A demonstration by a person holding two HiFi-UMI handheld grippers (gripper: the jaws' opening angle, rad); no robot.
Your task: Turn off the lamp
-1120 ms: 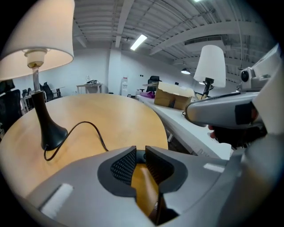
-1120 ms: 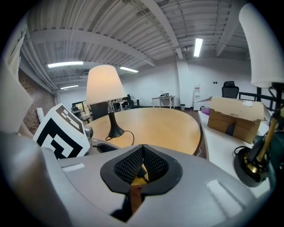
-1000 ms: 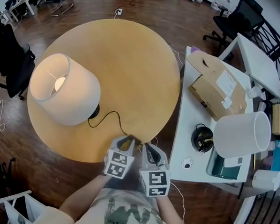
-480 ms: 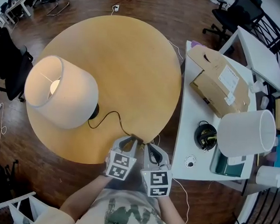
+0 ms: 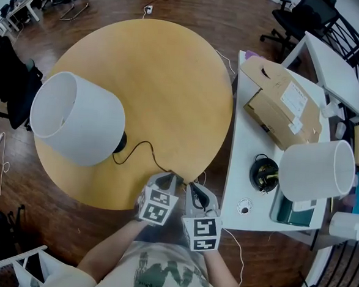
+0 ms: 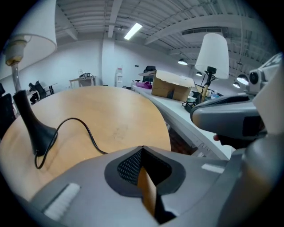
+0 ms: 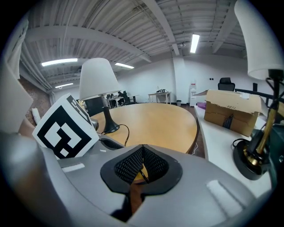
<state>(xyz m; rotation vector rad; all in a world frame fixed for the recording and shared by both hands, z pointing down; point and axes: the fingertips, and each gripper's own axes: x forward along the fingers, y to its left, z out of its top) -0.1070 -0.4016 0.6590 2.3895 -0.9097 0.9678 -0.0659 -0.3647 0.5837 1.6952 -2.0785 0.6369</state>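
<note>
Lamp check: the table lamp (image 5: 77,119) is sitting on the left side of the round wooden table (image 5: 166,77), its shade tipping toward the head camera. The shade is showing flat white with no glow inside, so the lamp is reading as off and the task looks done.

Cord: the black cord (image 5: 139,148) is running from the lamp's base across the tabletop to the near edge, right where you are holding both grippers.

Left gripper (image 5: 164,180): clenched, pads meeting at the tips. Only the table edge is showing through the gap behind them, with nothing pinched.

Right gripper (image 5: 196,191): also clenched tip to tip, just beside the left one. A thin dark line is crossing the opening behind its pads, probably the cord. Whether it is being held or merely passing behind, the view is not settling.

What is left, as a judgement: nothing on the lamp itself. You are only needing to draw both grippers back from the table edge without snagging the cord.
</note>
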